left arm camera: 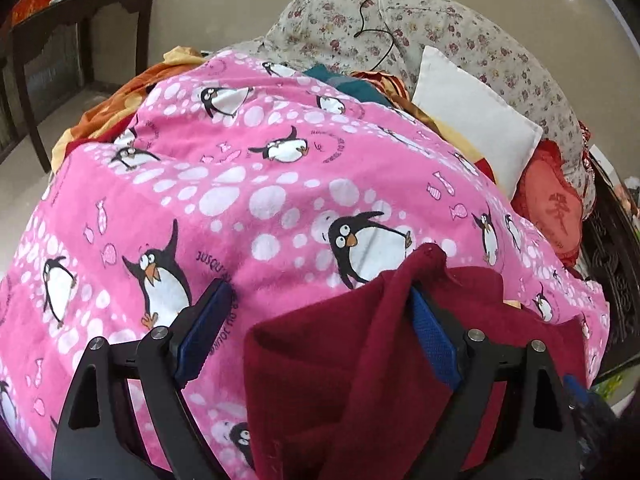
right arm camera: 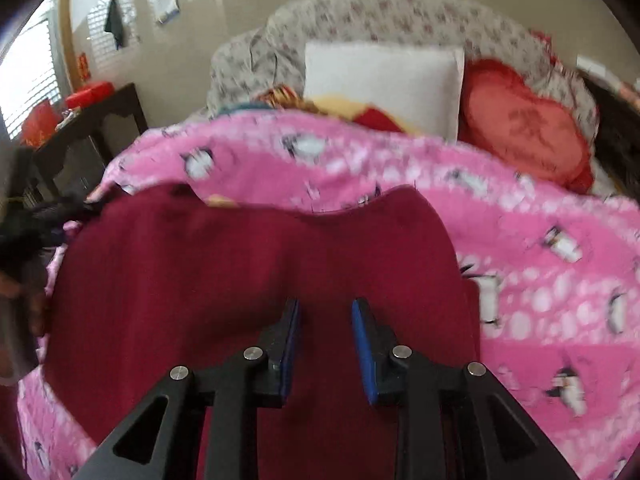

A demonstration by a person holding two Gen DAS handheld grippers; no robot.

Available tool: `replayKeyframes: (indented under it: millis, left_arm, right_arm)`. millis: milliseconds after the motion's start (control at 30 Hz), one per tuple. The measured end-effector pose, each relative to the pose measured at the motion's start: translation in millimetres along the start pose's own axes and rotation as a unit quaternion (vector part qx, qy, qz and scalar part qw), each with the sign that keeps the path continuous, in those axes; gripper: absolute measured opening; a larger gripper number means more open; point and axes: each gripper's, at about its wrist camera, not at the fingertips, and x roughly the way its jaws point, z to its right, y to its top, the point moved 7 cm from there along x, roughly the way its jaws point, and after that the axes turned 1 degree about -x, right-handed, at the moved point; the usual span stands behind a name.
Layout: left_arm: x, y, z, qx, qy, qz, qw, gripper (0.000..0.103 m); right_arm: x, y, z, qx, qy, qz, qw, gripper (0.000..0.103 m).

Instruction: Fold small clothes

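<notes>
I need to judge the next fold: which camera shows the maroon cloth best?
The right wrist view: the maroon cloth lies spread across the pink penguin blanket, though blurred. The left wrist view shows only a bunched part draped over one finger.

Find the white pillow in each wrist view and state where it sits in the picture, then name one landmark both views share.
Left wrist view: the white pillow sits upper right, tilted, against the floral bedding.
Right wrist view: the white pillow sits upper centre, upright, just left of the red heart cushion.
Shared landmark: the pink penguin blanket, spread in front of the pillow in both views.
</notes>
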Motion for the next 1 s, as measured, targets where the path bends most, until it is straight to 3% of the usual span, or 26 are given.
replayKeyframes:
  millis: [200, 433, 533, 633, 700, 800, 933, 1000]
  left_arm:
    - [-43, -12, -14, -0.009, -0.018, 0.021, 0.9996, 0.089]
    - [-99, -72, -24, -0.004, -0.055, 0.04, 0.9977, 0.089]
    - [-101, -102, -19, 0.003, -0.066, 0.03, 0.9974, 0.089]
    - [-97, -124, -16, 0.013, -0.064, 0.03, 0.9974, 0.089]
    - [-88, -134, -14, 0.019, -0.062, 0.024, 0.9976, 0.089]
    - [-70, -143, -17, 0.03, -0.052, 0.022, 0.998, 0.089]
    - [-78, -147, -15, 0.061, -0.043, 0.045, 0.9962, 0.089]
    - [-78, -146, -17, 0.06, -0.048, 0.048, 0.9959, 0.089]
  right_arm:
    - [-53, -2, -8, 0.007, 0.041, 0.024, 0.999, 0.025]
    - [-99, -43, 12, 0.032, 0.0, 0.042, 0.999, 0.03]
    - [-114, -63, 29, 0.055, -0.011, 0.048, 0.997, 0.03]
    - [-123, -78, 44, 0.079, -0.028, 0.056, 0.995, 0.044]
    - [-115, -87, 42, 0.061, -0.023, 0.046, 0.997, 0.044]
    - [-87, -100, 46, 0.044, -0.058, 0.014, 0.997, 0.044]
    - [-102, -94, 40, 0.031, -0.079, 0.022, 0.996, 0.044]
    - [-117, -83, 31, 0.034, -0.065, 0.047, 0.996, 0.044]
